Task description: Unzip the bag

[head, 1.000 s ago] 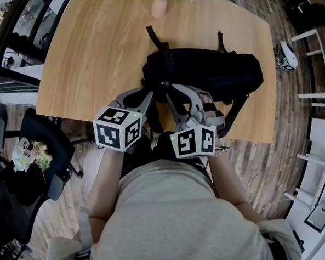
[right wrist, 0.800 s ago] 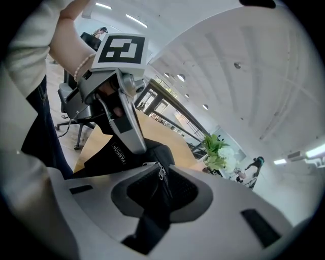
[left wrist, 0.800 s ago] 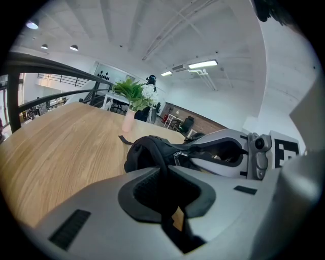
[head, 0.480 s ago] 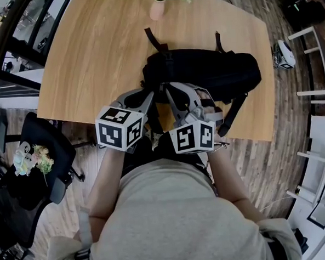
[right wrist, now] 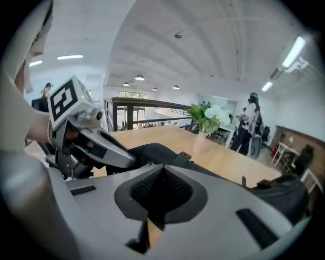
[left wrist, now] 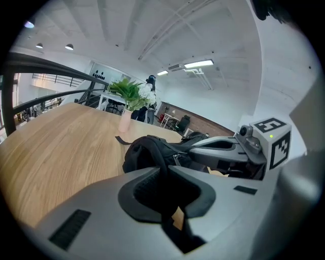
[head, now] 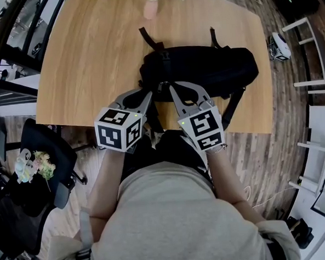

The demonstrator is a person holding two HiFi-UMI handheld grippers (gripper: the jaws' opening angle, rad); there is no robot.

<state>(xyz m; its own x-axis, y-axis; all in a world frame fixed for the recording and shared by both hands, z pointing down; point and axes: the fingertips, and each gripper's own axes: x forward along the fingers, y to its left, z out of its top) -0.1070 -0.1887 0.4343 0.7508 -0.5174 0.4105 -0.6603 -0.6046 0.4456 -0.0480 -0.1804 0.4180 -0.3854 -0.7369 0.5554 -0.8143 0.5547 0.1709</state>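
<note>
A black backpack (head: 203, 72) lies across the wooden table (head: 91, 48), near its front edge. My left gripper (head: 149, 93) is at the bag's left end, shut on a black strap (left wrist: 163, 161) that runs from the bag down between its jaws. My right gripper (head: 171, 87) comes in beside it. Its jaws have just been closing and now meet at the bag's seam, where a small metal zipper pull (left wrist: 176, 157) shows at its tips (left wrist: 187, 152). In the right gripper view the closed tips (right wrist: 161, 167) hide the pull against the bag (right wrist: 152, 151).
A pink vase (head: 150, 6) with a green plant stands at the table's far edge behind the bag. Loose bag straps (head: 148, 37) trail toward it and one hangs over the front edge (head: 232, 106). A black office chair (head: 43, 156) stands left of me on the plank floor.
My right gripper has rolled about its own line, its marker cube turning, and its jaws have closed together at the bag. The left gripper has kept still.
</note>
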